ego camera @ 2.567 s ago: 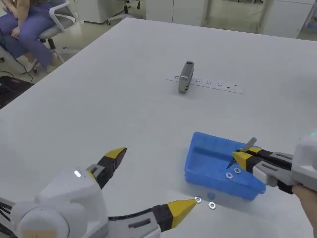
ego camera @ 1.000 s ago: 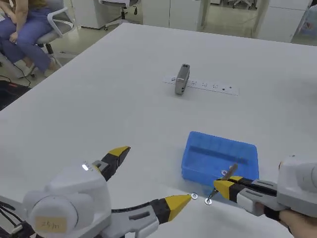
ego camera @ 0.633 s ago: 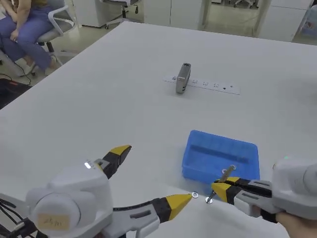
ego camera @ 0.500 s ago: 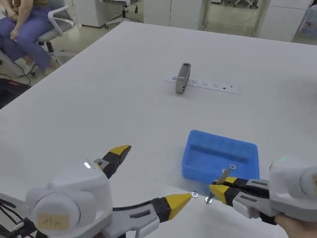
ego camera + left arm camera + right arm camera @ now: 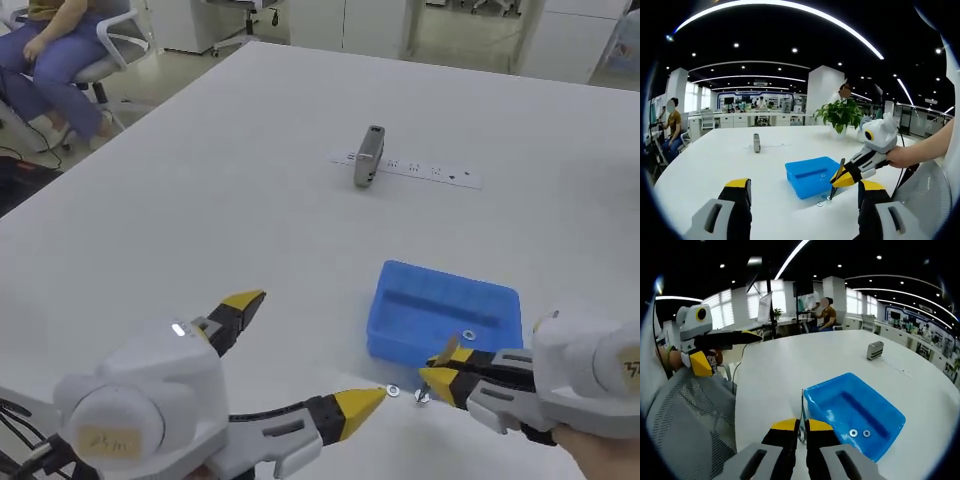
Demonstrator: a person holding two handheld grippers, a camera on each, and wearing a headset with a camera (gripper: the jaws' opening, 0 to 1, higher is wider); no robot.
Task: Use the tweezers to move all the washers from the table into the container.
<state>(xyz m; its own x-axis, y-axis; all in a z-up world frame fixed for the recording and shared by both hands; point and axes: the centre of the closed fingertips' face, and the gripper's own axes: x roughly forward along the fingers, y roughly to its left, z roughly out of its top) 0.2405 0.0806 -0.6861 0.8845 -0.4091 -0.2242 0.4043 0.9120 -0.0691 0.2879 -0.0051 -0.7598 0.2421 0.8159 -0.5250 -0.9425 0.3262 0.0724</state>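
The blue container stands on the white table with two washers inside near one end. Two more washers lie on the table just in front of its near wall. My right gripper is shut on the metal tweezers, whose tip points down at the right-hand table washer; I cannot tell if it is pinched. In the right gripper view the tweezers stick up between the closed jaws of my right gripper. My left gripper hangs open to the left, holding nothing.
A white power strip with a grey adapter lies further back on the table. A person sits on an office chair at the far left corner. Wide bare tabletop spreads left of the container.
My right gripper has come from above the container's inside down to the table in front of it, bringing the tweezers' tip to the loose washers. The left gripper has stayed put.
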